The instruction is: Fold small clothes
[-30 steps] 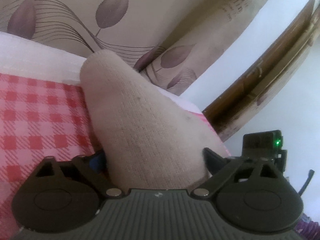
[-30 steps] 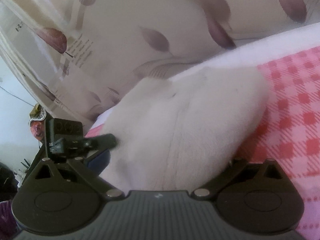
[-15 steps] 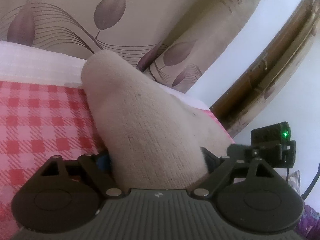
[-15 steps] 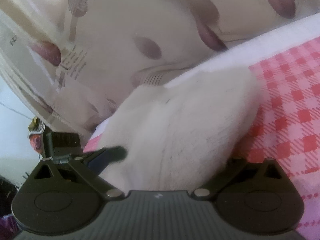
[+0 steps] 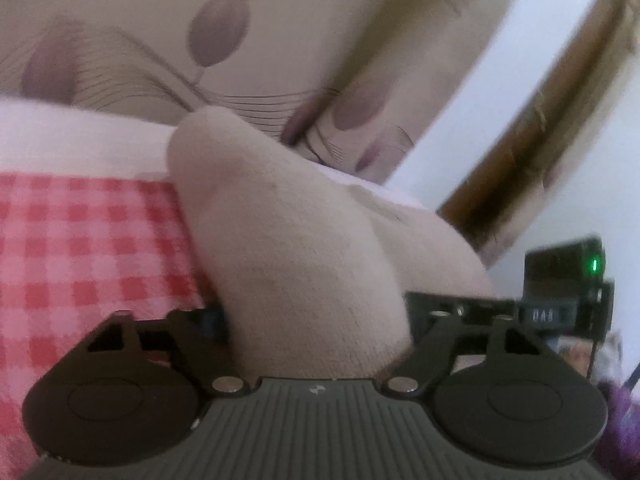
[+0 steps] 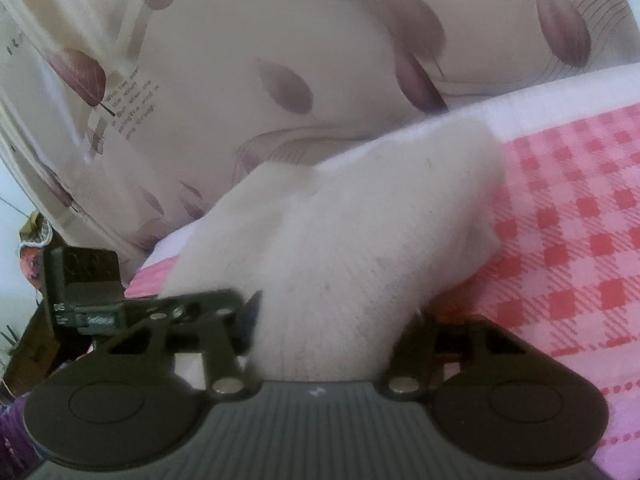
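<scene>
A cream knitted cloth (image 5: 288, 240) lies humped on the red-and-pink checked bedspread (image 5: 88, 248), its near edge reaching into both grippers. My left gripper (image 5: 312, 312) has its jaws closing on that edge, and the fabric fills the gap between them. In the right wrist view the same cloth (image 6: 360, 240) is pinched between the closing jaws of my right gripper (image 6: 332, 320). The two grippers sit side by side: the right one's body (image 5: 560, 276) shows a green light, and a finger of the left one (image 6: 192, 306) touches the cloth. The fingertips are hidden under fabric.
A white sheet border (image 5: 80, 136) runs along the far side of the bedspread. Behind it hangs a cream curtain with purple leaves (image 5: 216, 36). A brown wooden frame (image 5: 532, 132) stands at the right. The bedspread (image 6: 568, 264) stretches off to the right.
Both pairs of jaws have come inward onto the cloth's near edge, the right pair much more. The cloth now bunches narrower between the right fingers. The grippers stand closer together.
</scene>
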A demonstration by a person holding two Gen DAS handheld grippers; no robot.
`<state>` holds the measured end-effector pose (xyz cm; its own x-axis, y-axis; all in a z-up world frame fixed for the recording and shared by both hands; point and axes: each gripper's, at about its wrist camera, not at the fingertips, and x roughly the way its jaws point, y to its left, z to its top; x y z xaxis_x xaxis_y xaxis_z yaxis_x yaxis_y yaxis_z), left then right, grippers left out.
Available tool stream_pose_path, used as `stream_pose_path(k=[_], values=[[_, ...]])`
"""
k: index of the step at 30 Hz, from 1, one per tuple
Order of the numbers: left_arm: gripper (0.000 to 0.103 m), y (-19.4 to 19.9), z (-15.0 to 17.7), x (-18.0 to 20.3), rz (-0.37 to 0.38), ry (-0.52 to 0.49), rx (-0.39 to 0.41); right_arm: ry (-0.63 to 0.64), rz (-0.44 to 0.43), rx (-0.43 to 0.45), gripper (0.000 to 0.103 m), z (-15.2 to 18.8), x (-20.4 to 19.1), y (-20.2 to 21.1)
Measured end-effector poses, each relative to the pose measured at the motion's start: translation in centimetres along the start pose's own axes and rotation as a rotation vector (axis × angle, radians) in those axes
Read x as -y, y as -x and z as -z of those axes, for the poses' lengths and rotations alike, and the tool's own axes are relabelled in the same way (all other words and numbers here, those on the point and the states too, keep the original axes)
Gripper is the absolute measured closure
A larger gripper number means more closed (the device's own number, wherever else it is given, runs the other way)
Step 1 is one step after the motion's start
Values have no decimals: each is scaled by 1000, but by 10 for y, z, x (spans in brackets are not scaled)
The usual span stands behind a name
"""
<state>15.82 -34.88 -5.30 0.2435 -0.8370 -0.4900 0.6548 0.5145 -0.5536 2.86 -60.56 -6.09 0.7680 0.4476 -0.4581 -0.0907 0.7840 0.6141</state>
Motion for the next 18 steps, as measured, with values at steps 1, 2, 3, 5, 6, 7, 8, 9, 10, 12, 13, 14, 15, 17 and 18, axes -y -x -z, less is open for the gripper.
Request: stream_pose_path(k=[1, 2, 3, 5, 6, 7, 8, 9, 10, 12, 13, 14, 15, 17, 18], values=[[36, 1, 0, -2, -1, 19, 2, 2, -2, 2, 51, 0, 0, 0], [39, 1, 1, 0, -11, 34, 7, 2, -1, 6, 51, 0, -1, 0], [40, 2, 2, 1, -26, 40, 11, -1, -2, 10, 52, 1, -2, 1], [43, 4, 5, 7, -53, 48, 26, -3, -5, 20, 53, 2, -6, 0], [44, 5, 6, 9, -61, 53, 35, -3, -3, 26, 53, 3, -8, 2], [44, 8, 8, 11, -71, 54, 43, -5, 1, 32, 54, 3, -12, 2], [45, 11, 10, 13, -82, 50, 52, -7, 3, 37, 54, 4, -13, 3], [45, 13, 11, 17, -90, 46, 58, -9, 1, 40, 54, 5, -15, 4], [45, 15, 13, 18, -96, 48, 62, -13, 0, 46, 54, 7, -17, 6], [46, 19, 15, 21, -100, 54, 66, -18, 2, 57, 54, 9, -21, 9], [46, 22, 16, 23, -105, 49, 69, -18, -1, 62, 54, 11, -25, 11], [46, 26, 17, 26, -113, 44, 71, -20, -4, 66, 54, 12, -27, 12], [46, 28, 19, 30, -121, 41, 73, -26, -7, 70, 54, 14, -30, 14], [46, 37, 20, 34, -133, 34, 75, -34, -14, 77, 54, 18, -37, 16], [46, 42, 22, 35, -139, 31, 76, -37, -16, 79, 54, 20, -41, 16]])
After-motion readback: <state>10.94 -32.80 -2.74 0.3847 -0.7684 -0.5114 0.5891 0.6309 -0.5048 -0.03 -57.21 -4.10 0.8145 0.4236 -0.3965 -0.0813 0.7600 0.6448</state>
